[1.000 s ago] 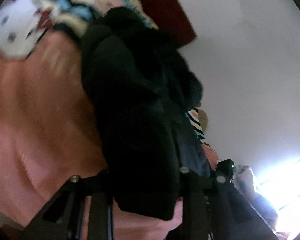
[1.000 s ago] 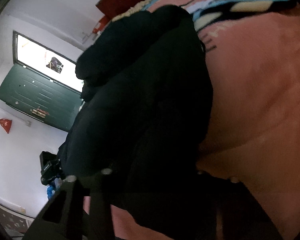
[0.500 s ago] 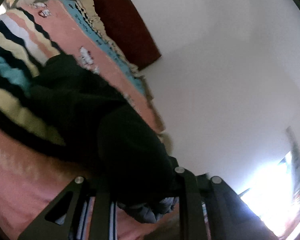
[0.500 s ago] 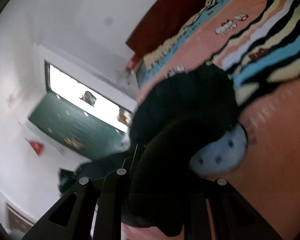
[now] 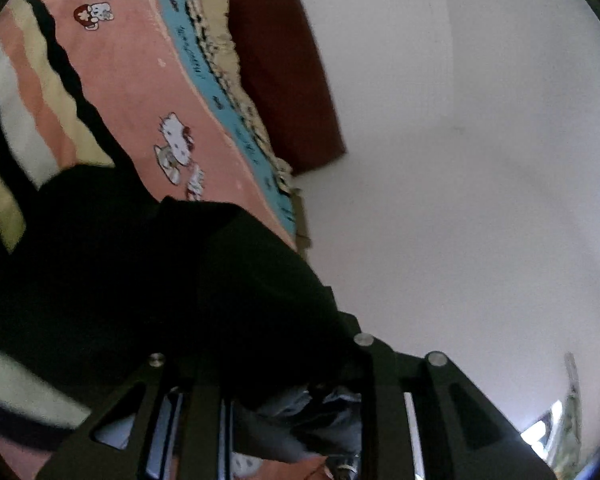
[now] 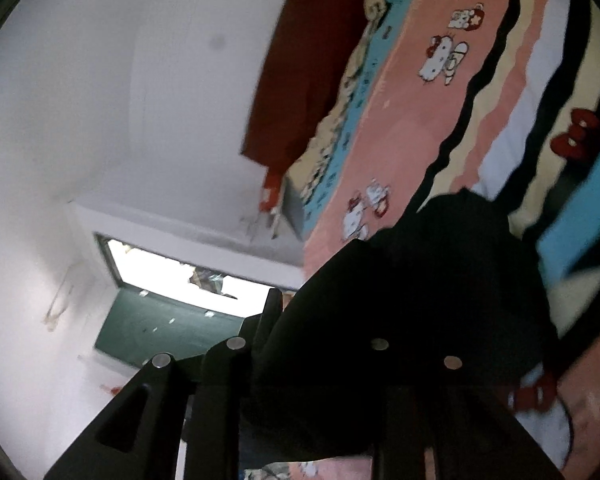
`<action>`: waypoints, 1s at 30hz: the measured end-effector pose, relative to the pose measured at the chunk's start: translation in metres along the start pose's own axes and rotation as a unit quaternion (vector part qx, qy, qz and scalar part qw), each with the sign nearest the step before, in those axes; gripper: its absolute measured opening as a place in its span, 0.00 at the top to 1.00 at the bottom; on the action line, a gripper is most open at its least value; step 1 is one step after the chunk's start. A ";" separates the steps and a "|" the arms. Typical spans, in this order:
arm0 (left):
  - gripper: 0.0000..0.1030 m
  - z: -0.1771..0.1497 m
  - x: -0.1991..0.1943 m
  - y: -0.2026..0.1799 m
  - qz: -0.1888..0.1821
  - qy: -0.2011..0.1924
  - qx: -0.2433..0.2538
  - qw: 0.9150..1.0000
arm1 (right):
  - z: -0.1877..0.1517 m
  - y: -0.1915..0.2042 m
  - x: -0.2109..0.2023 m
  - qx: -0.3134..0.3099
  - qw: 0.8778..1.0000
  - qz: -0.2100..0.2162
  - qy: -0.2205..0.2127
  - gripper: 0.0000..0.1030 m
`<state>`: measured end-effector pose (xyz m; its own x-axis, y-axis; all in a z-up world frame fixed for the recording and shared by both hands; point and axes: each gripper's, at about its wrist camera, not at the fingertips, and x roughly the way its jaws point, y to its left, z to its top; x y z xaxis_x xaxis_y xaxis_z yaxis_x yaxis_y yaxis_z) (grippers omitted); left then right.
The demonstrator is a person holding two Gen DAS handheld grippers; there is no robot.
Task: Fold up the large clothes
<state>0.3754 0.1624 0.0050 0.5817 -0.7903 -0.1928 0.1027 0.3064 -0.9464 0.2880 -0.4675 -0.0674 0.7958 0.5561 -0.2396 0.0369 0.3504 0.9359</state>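
A large black garment [image 5: 148, 280] hangs bunched over the pink cartoon-print blanket [image 5: 132, 92] on the bed. My left gripper [image 5: 276, 364] is shut on a fold of it, and the cloth fills the gap between the fingers. In the right wrist view the same black garment [image 6: 412, 312] covers the right gripper [image 6: 312, 356], which is shut on another fold. Both grippers hold it lifted above the bed. The fingertips are hidden in the dark cloth.
A dark red headboard [image 5: 284, 68] stands against the white wall [image 5: 480, 160] at the far end of the bed. A bright window over a green door [image 6: 172, 300] is off to the left in the right wrist view.
Both grippers have risen and tilted up with the garment. The cloth, which filled most of each view, now hangs lower and smaller, and more wall and blanket show.
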 end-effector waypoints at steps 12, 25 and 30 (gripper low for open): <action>0.65 0.075 0.135 0.117 0.117 0.034 -0.056 0.991 | 0.061 -0.056 0.135 0.004 0.989 -0.148 -0.013 0.56; 0.41 0.081 0.135 0.138 0.033 0.003 -0.124 0.992 | 0.075 -0.089 0.156 0.049 0.990 -0.125 -0.039 0.09; 0.41 0.091 0.102 0.096 0.045 -0.027 -0.092 0.994 | 0.073 -0.073 0.128 0.049 0.989 -0.131 -0.058 0.08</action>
<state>0.5179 0.1589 -0.0819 0.6247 -0.7331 -0.2688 -0.0987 0.2673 -0.9585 0.4317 -0.4772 -0.1477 0.8146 0.3646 -0.4511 0.3047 0.3929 0.8677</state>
